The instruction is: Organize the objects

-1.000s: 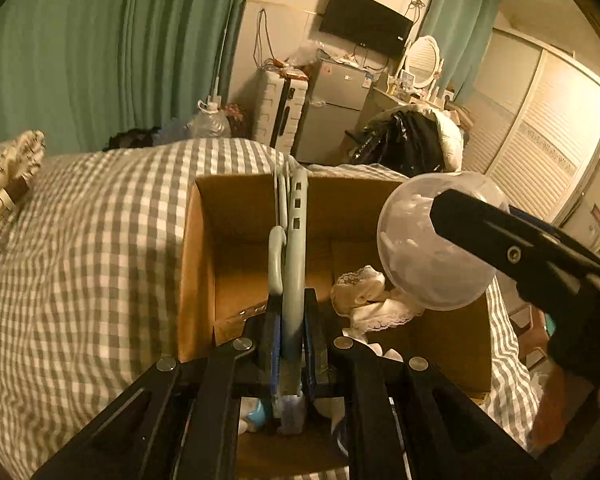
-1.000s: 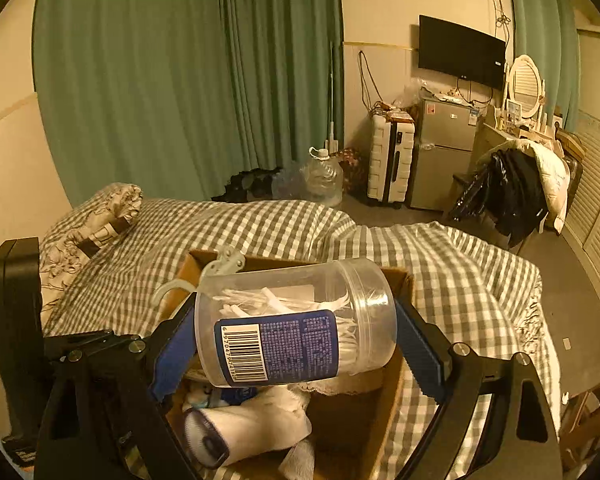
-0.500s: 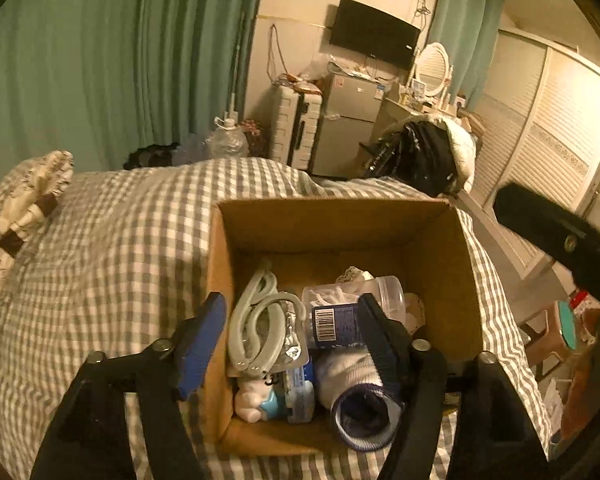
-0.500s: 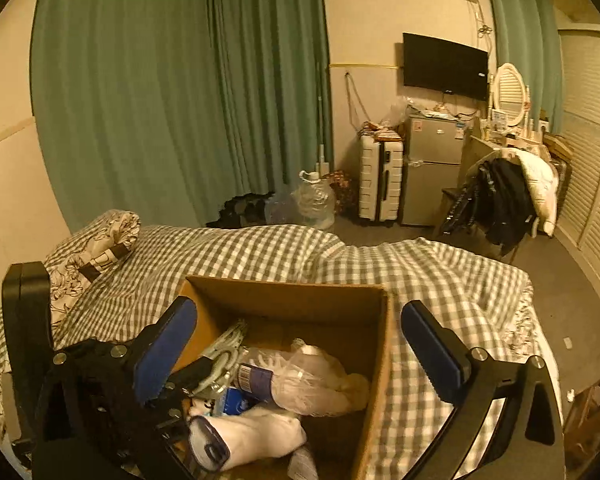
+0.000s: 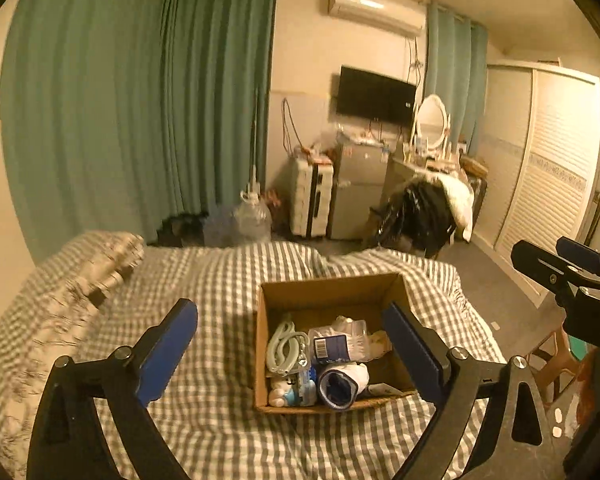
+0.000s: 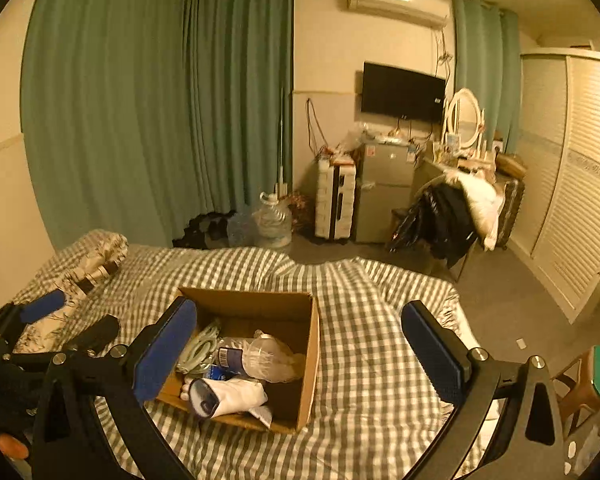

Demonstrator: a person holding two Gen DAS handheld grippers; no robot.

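Observation:
An open cardboard box [image 5: 328,290] [image 6: 312,364] sits on the checked bed. Inside lie pale green clothes hangers [image 5: 284,346] [image 6: 198,348], a clear jar of cotton swabs [image 5: 340,340] [image 6: 260,356] on its side, a rolled white sock [image 5: 342,382] [image 6: 228,396] and a small white and blue item [image 5: 288,394]. My left gripper [image 5: 292,344] is open and empty, raised above and behind the box. My right gripper [image 6: 300,344] is open and empty, also raised back from the box. The right gripper shows at the right edge of the left wrist view [image 5: 572,276].
The checked bed cover [image 5: 204,280] [image 6: 364,320] surrounds the box, with a patterned pillow [image 5: 96,268] at the left. Beyond the bed stand a water jug [image 6: 274,220], a suitcase [image 6: 336,200], a small fridge [image 6: 384,188] and a chair with clothes [image 6: 452,216]. A stool [image 6: 588,384] stands at right.
Both grippers let go of the hangers and the swab jar into the box, opened wide, and drew back and up. The box now looks smaller and farther away.

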